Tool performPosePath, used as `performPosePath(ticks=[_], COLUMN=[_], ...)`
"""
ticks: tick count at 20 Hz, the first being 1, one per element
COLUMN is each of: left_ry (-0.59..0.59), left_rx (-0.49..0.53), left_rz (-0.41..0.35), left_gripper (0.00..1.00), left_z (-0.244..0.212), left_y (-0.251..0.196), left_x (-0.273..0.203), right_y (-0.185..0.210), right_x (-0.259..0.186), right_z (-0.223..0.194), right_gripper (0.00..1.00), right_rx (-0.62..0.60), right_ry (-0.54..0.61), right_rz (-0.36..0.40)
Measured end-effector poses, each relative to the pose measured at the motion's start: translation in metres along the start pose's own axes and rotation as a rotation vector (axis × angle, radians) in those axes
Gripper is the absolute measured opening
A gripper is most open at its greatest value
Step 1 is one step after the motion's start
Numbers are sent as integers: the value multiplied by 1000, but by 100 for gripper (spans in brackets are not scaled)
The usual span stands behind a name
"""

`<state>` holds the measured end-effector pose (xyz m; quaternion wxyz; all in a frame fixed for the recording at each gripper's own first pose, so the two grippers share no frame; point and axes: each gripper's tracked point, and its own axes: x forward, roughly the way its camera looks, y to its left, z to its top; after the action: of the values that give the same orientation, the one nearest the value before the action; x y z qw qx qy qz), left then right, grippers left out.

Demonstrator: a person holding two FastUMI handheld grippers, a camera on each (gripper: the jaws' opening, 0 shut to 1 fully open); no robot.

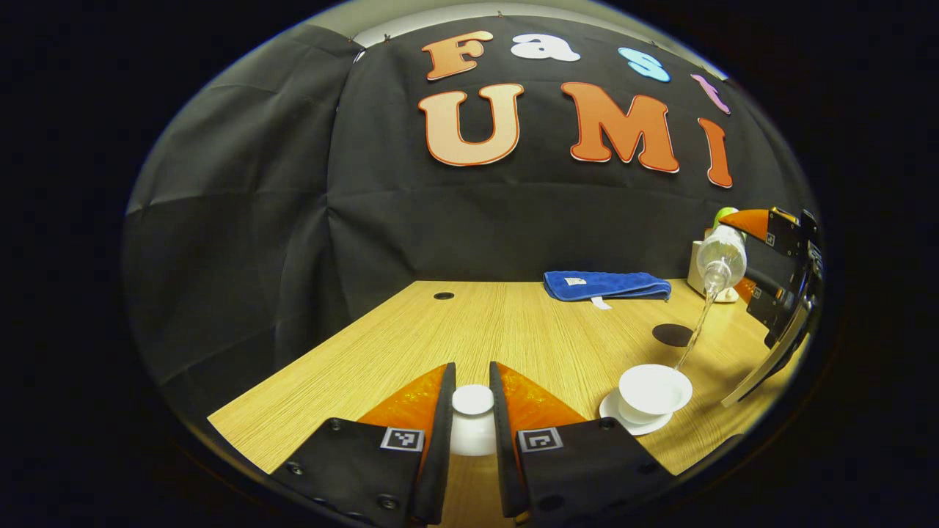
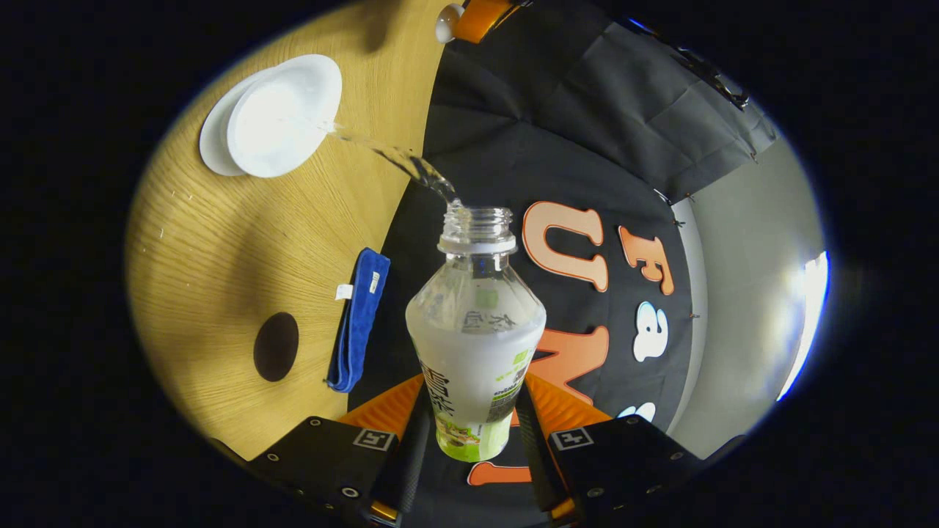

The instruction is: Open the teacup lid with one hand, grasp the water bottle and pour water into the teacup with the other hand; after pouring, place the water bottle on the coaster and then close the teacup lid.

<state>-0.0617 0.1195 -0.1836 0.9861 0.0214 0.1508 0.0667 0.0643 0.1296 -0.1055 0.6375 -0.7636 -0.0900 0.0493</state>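
Note:
My left gripper (image 1: 472,403) is shut on the white teacup lid (image 1: 472,400), held just above the table to the left of the cup. The white teacup (image 1: 654,390) stands uncovered on its saucer (image 1: 615,412). My right gripper (image 2: 469,425) is shut on the clear water bottle (image 2: 475,330), which is tipped over with its cap off. A thin stream of water (image 2: 389,158) runs from its mouth into the teacup (image 2: 282,117). In the left gripper view the bottle (image 1: 721,258) hangs above and to the right of the cup. The dark round coaster (image 1: 673,334) lies behind the cup.
A folded blue cloth (image 1: 606,284) lies at the back of the wooden table (image 1: 469,330). A small white object (image 1: 695,273) stands behind the bottle. A cable hole (image 1: 443,295) sits at the back left. The black cloth wall encloses the table.

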Motion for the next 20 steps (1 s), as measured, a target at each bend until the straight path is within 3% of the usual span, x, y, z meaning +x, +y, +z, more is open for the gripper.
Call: performPosePath(ticks=[20], left_ry=[-3], left_rx=[12], left_rz=[14], left_gripper=[33], left_z=[4], left_y=[11], left_x=[1], right_y=[-53], right_x=[13], right_z=[1], right_gripper=[62], right_rx=[-117], right_ry=[-63], right_rz=[-129])
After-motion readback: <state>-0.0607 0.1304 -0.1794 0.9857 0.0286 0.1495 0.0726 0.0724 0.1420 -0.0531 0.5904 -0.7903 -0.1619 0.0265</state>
